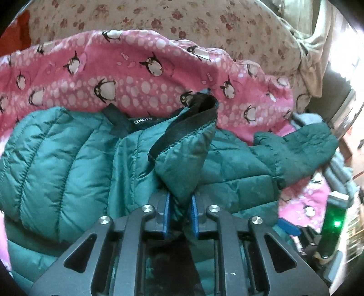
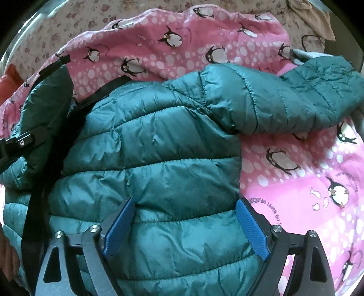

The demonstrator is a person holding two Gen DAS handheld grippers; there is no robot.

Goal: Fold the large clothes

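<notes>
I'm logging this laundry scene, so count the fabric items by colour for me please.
Teal: 1, the puffer jacket
Pink: 1, the penguin blanket
Beige floral: 1, the bedspread
Red: 1, a cloth at the edge
Total: 4

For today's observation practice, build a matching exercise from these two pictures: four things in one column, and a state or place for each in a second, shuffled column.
Column one:
1. left hand-held gripper
2. right hand-held gripper
3. teal puffer jacket
4. pink penguin blanket

Column two:
A. spread beneath the jacket
B. jaws wide apart over the quilted body
C. lying on the blanket, one sleeve stretched out
D. pads closed on a fold of teal fabric

Pairs: 1-D, 2-B, 3-C, 4-A
</notes>
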